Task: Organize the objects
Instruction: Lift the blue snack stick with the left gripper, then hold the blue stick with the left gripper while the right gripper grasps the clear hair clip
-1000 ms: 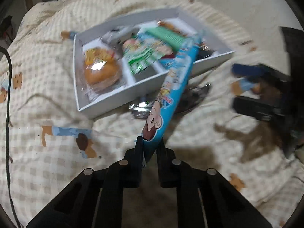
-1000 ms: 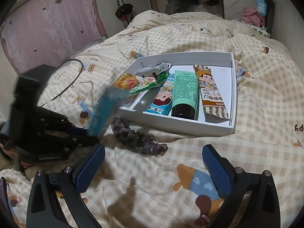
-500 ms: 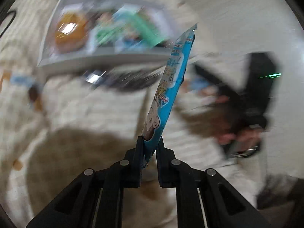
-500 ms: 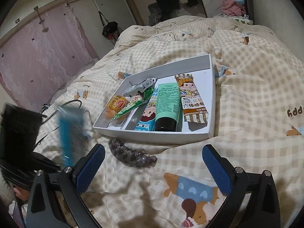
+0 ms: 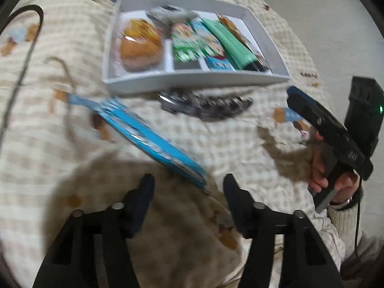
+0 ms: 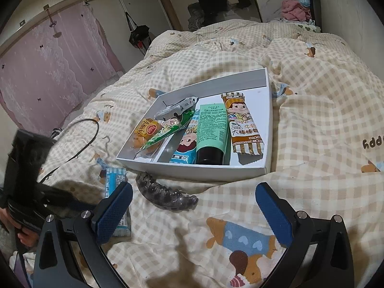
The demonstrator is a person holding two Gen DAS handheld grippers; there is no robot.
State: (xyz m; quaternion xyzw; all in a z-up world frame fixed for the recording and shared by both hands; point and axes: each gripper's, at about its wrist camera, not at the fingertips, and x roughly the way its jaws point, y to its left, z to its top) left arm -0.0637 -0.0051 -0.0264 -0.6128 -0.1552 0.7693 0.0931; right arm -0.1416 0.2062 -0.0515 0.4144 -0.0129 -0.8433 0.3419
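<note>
A long blue snack packet [image 5: 148,141] lies blurred on the checked quilt, left of the dark hair claw [image 5: 206,105]. My left gripper [image 5: 188,182] has its jaws opening. The packet's near end sits between the fingertips, and neither pad presses on it. In the right wrist view the same packet [image 6: 114,182] shows partly behind a blue pad. My right gripper [image 6: 193,192] stands open above the quilt, with the hair claw [image 6: 165,194] just ahead of it. The white divided box [image 6: 192,168] holds a wrapped bun, a green tube and snack packets.
A black cable [image 6: 81,141] loops over the quilt left of the box. In the left wrist view a hand [image 5: 319,177] holds the other gripper at the right. Pink curtains and dark bags stand beyond the bed.
The left jaws, shut on the blue packet in both earlier frames, have opened and the packet has dropped onto the quilt. The left view swung back toward the box. The right view tilted slightly.
</note>
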